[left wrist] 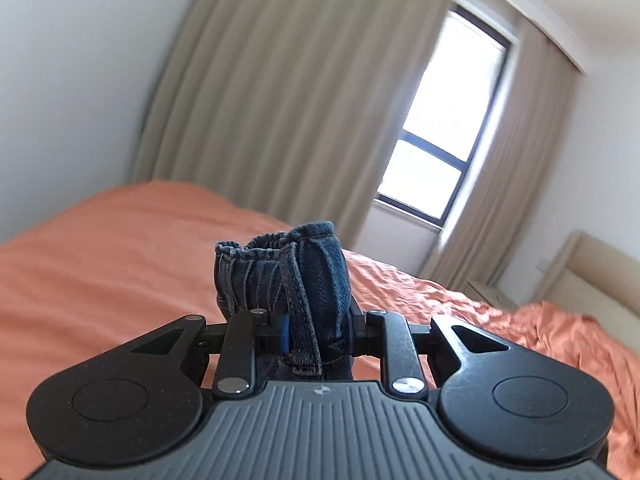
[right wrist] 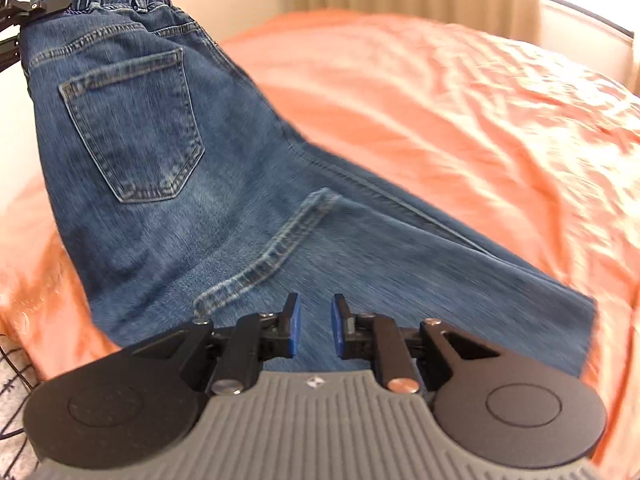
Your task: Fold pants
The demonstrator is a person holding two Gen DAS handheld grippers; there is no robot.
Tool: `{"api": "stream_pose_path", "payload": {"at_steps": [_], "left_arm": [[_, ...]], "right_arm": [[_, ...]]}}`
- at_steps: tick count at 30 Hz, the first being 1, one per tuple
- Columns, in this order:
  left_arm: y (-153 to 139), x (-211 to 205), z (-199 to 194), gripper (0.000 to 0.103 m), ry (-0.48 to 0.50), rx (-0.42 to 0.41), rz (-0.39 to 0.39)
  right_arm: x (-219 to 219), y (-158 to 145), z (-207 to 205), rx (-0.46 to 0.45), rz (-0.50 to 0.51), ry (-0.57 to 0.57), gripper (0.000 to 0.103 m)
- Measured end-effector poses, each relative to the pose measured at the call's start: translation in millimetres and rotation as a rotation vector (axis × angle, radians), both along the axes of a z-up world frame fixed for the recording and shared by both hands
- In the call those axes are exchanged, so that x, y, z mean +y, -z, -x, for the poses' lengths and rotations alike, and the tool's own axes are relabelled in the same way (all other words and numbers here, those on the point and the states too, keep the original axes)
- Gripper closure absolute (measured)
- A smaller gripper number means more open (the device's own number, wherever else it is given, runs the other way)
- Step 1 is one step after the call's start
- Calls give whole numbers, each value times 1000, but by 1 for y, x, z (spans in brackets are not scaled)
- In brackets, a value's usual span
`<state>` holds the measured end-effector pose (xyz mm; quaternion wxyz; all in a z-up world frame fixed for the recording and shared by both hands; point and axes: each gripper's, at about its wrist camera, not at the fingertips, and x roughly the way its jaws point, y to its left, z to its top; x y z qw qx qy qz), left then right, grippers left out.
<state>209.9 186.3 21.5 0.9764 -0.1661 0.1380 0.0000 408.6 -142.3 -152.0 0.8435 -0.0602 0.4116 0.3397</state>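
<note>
The pants (right wrist: 168,168) were stretched lengthwise from the waistband (left wrist: 276,280), pinched by the left gripper (left wrist: 316,334) at far left, toward the near legs, over which the right gripper (right wrist: 313,330) was held spread and empty.

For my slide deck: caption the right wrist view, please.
Open right gripper hovers over jeans on the orange bed; left gripper holds the waistband.

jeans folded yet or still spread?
Folded once lengthwise: jeans show one back pocket, legs stacked. Left gripper clamps the waistband; right gripper open.
</note>
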Motion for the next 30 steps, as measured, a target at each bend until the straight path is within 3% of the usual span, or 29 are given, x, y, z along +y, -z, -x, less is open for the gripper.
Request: {"api": "stream_pose_path", "payload": {"at_steps": [3,8,12,18,20,24,26,28,30], "left_arm": [[-11,-62,-6,77,43,-10,-163],[3,-154,-22,77,123,16,-334],[40,-222,-33,78,216,69,-440],[122,-299,-45,79,383,267,-520],[139,-307,-38,79,423,316,-512],[150,-294,-32,75,491,442,-398],[151,-285,-36,64,531,488,-319],[153,-280,-46,39,590,524,-218],[151,-274,-52,31,621,529,-138]], "right_arm": [[-28,-6,17,-6,-36,50,90],[-73,-10,37,13,-93,129,90],[-101,-6,51,37,-130,193,90],[-134,9,64,85,-123,269,87],[-145,13,70,103,-116,286,85],[-153,16,79,115,-107,292,83],[-153,16,82,104,-96,289,80],[-151,15,85,82,-67,289,77],[-148,13,84,62,-39,292,76]]}}
